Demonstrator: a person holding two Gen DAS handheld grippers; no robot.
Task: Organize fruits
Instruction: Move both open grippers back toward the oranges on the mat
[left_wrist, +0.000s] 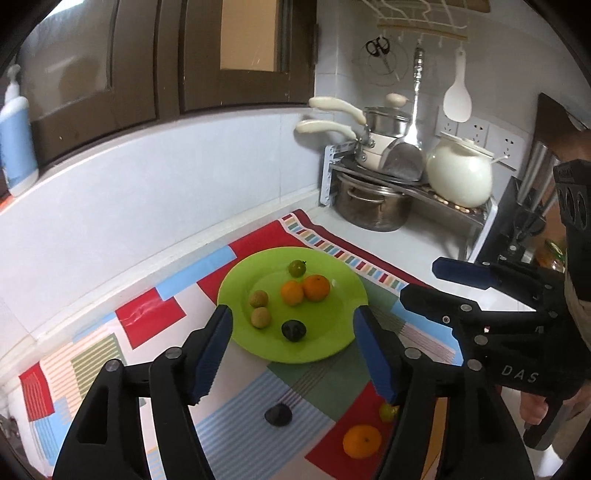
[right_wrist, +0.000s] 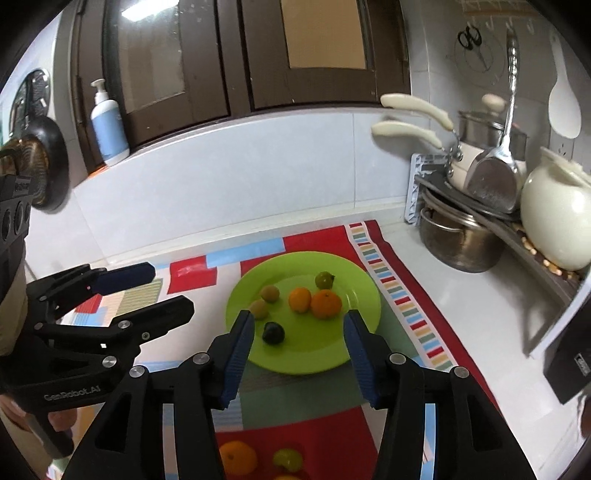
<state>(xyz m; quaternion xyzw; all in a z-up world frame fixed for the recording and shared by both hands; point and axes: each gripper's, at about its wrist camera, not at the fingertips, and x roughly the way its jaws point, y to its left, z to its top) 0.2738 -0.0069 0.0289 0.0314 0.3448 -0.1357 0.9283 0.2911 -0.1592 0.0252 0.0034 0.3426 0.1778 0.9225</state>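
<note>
A green plate (left_wrist: 343, 295) sits on a colourful mat (left_wrist: 155, 317) on the white worktop (left_wrist: 413, 236). On the plate are two oranges (left_wrist: 316, 287), side by side and touching, a small green fruit (left_wrist: 296, 268) behind them, two little brown fruits (left_wrist: 260, 316) close together, and one dark fruit (left_wrist: 293, 329) near the front rim. More fruit lies on the mat in front of the plate: another orange (left_wrist: 362, 441), a yellow-green fruit (left_wrist: 388, 411) half hidden by a finger, and a dark fruit (left_wrist: 278, 414). The left gripper (left_wrist: 295, 354) is spread apart with nothing in it, up above the plate's front edge. The right gripper (right_wrist: 299, 356) is spread apart too, and it holds nothing. Pots (left_wrist: 373, 206) and a white jar (left_wrist: 460, 173) stand on a rack in the corner
</note>
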